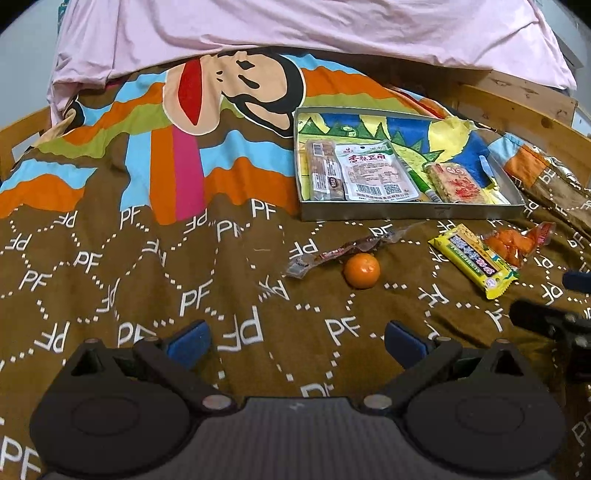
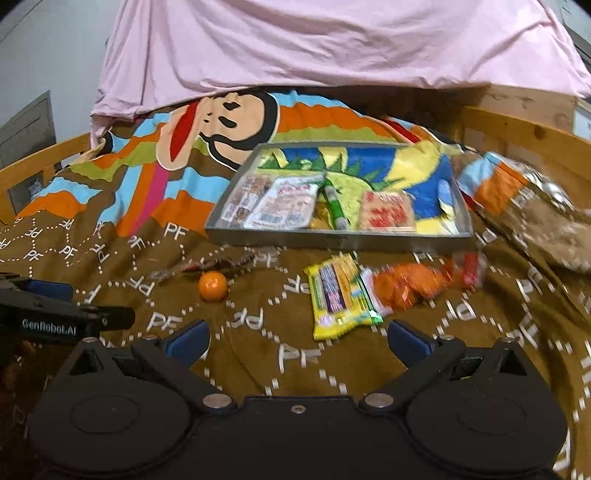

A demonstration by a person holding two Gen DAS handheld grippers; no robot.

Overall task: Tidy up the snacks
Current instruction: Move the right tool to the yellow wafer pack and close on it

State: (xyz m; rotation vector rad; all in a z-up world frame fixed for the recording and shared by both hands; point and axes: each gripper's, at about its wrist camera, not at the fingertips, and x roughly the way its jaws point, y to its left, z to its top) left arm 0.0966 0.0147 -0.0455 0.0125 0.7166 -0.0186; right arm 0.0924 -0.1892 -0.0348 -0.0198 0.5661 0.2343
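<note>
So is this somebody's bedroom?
Probably, yes. The snacks and metal tray sit on a soft cartoon-monkey blanket, with a pink sheet bunched behind it and a wooden rail like a bed frame round the edge.

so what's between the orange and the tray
A long dark snack wrapper lies on the blanket between the orange and the tray's front wall, nearly touching the orange. It is clearest in the left wrist view.

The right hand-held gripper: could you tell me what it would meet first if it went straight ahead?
Probably the yellow snack bar, lying just ahead of the open right hand-held gripper, though depth is hard to judge.
</note>
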